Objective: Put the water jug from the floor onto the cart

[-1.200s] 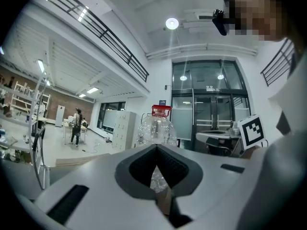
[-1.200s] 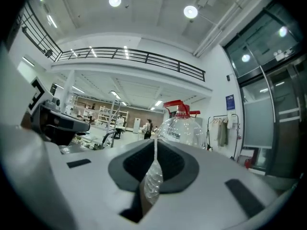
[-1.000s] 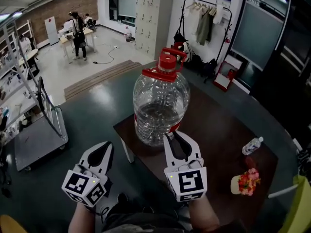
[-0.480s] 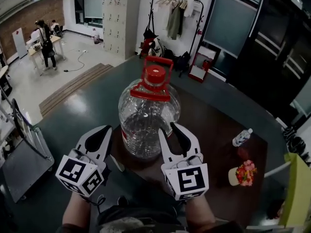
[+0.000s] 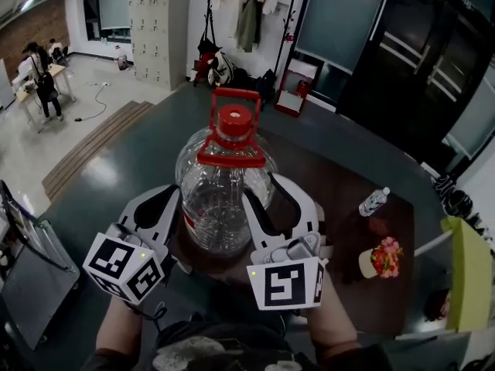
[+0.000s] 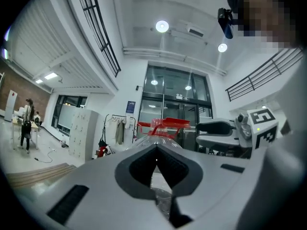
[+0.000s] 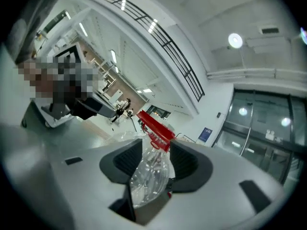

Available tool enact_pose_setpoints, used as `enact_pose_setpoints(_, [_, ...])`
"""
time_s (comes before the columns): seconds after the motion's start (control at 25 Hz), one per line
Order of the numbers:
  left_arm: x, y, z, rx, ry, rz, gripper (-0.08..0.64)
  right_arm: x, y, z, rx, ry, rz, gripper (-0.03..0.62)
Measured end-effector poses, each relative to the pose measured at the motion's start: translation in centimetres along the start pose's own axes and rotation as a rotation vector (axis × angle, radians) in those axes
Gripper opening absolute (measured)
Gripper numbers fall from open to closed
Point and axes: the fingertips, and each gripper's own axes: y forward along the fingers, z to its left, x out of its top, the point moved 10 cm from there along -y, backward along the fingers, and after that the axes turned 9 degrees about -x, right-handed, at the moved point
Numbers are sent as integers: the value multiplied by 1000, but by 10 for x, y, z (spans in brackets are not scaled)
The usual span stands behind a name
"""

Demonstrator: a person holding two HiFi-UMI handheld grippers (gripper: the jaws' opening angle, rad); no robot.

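Nearest the camera, the left gripper (image 5: 166,199) and the right gripper (image 5: 267,195) rise side by side from the person's forearms, and each carries a marker cube (image 5: 124,265). The left gripper's fingers are together at the tips, with only a narrow slit behind them. The right gripper's fingers stand apart, and clear plastic shows in the gap between them without being clamped. The water jug (image 5: 220,199) is upright between the two grippers, which flank its lower body on either side. It is clear of the floor and holds a little water. It has a red cap (image 5: 234,120) and a raised red handle (image 5: 236,93). Below and beyond it lies a dark brown table (image 5: 332,199), which bears a small water bottle (image 5: 373,201) and a pot of flowers (image 5: 380,257), both well apart from the jug. A yellow-green chair (image 5: 468,277) stands at the right edge. The flat cart (image 5: 35,284) sits on the floor at lower left, well apart from the jug. Farther off are a coat rack (image 5: 247,10), grey lockers (image 5: 158,22) and a standing person (image 5: 42,79).
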Motion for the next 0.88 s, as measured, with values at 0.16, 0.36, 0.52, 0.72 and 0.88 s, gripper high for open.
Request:
enact_pose_setpoints(0.16, [0,3,6,-26,-5,4,8,12,6,0,-7,-163,-23,179])
enact_pose_setpoints(0.36, [-4,2,16,-30,-26,0,8,22,18,-3,16,-371,-40,207])
enact_pose_setpoints(0.52, [-8,1,16,-29,-15,7,8,25,28,-2,65,-524,-27,207])
enact_pose_setpoints(0.72, [-14,-1,15,-38,-18,21,8,26,43,7,110,-620,-9,207])
enact_pose_setpoints(0.88, [-14,-5,19,-34,-23,19,8,30,56,16,117,-678,7,207])
